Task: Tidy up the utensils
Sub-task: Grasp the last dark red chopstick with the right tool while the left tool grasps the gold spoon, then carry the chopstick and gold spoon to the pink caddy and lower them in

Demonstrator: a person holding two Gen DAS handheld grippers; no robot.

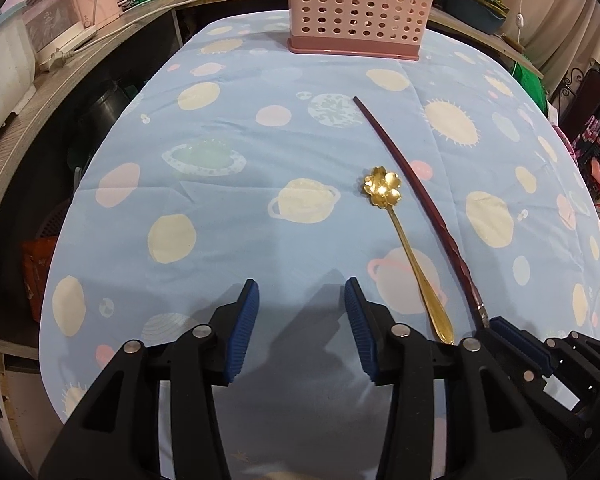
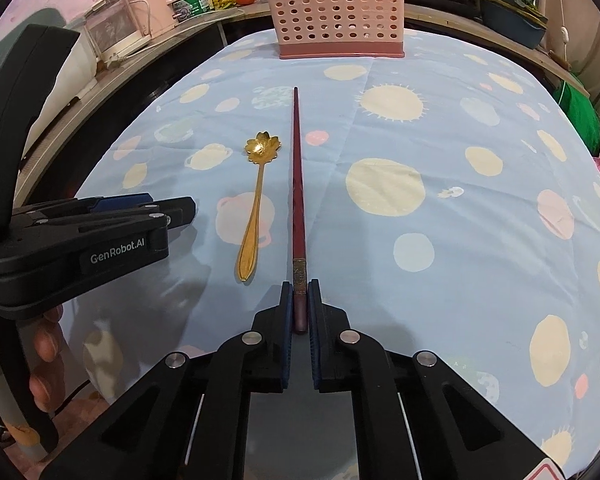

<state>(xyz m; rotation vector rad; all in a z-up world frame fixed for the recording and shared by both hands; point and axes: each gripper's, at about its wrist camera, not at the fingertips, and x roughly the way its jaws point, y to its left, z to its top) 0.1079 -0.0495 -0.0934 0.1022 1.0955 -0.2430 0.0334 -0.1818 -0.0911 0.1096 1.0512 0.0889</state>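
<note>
The bench [image 2: 480,240] is lying under a smooth blue cloth printed with pale planets and suns, and most of its surface is sitting bare, with wide room to the right of the utensils and in front of the pink perforated plastic basket [image 2: 332,12] standing at the far edge. The right hand-held gripper [image 2: 300,300] is clamping its 2 ribbed blue pads on the near end of a slim dark-red chopstick [image 2: 298,184], which is stretching straight toward the basket and lying on the cloth. Just beside it on the left, apart from it, a glossy gold spoon [image 2: 256,200] with a flower-shaped bowl is resting flat. The left hand-held gripper [image 1: 302,312] is hovering left of the spoon with its jaws standing apart and nothing between them, only cloth showing in the gap. Cluttered counters are curving around the bench's far rim.
</note>
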